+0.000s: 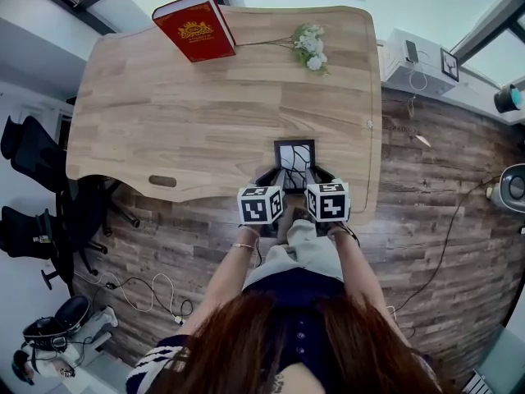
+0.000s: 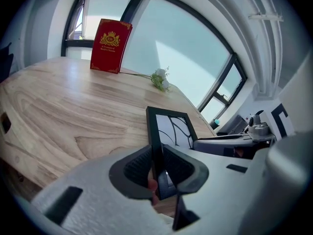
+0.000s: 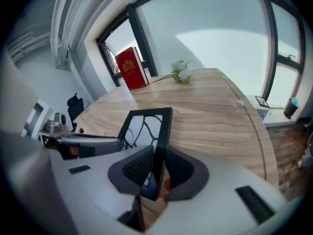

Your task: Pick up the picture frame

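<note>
A black picture frame [image 1: 294,156] with a branching line drawing stands near the front edge of the wooden table [image 1: 164,113]. My left gripper [image 1: 273,180] is shut on its left edge, and the dark jaws pinch the frame [image 2: 166,131] in the left gripper view. My right gripper [image 1: 315,179] is shut on the right edge, jaws pressed to both faces of the frame [image 3: 146,126] in the right gripper view. The frame's lower part is hidden behind the grippers in the head view.
A red book [image 1: 194,27] stands at the table's far edge, with a small spray of white flowers [image 1: 310,46] to its right. Office chairs [image 1: 33,187] sit left of the table. Cables [image 1: 148,290] lie on the wood floor. A white unit [image 1: 414,60] stands at the right.
</note>
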Demonstrator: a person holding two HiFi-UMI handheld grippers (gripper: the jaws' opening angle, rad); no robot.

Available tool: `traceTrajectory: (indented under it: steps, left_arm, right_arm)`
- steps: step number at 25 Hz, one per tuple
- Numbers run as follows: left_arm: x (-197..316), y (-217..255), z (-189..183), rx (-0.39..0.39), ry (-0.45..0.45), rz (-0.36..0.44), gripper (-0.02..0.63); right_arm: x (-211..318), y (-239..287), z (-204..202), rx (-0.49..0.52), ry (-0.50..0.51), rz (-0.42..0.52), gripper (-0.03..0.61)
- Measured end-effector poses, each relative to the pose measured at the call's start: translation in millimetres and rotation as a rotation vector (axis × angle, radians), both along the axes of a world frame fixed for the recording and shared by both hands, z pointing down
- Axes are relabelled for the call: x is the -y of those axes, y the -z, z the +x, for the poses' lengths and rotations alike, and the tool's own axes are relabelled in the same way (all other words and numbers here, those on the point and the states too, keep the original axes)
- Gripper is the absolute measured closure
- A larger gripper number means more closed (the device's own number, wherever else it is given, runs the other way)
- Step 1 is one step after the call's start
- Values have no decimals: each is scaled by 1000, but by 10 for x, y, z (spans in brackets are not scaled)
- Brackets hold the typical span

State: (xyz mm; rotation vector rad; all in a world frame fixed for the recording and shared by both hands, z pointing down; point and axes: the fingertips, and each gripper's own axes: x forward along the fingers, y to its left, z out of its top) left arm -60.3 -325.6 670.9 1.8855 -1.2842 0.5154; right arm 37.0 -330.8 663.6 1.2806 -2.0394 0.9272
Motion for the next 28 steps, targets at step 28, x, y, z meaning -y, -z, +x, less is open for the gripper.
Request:
traceTrajectory:
  steps: [28]
  left_arm:
    - [-430,1045,9,-15,-96,276,529]
  right_arm:
    - [-542,1046,15,-48,-76,315,503]
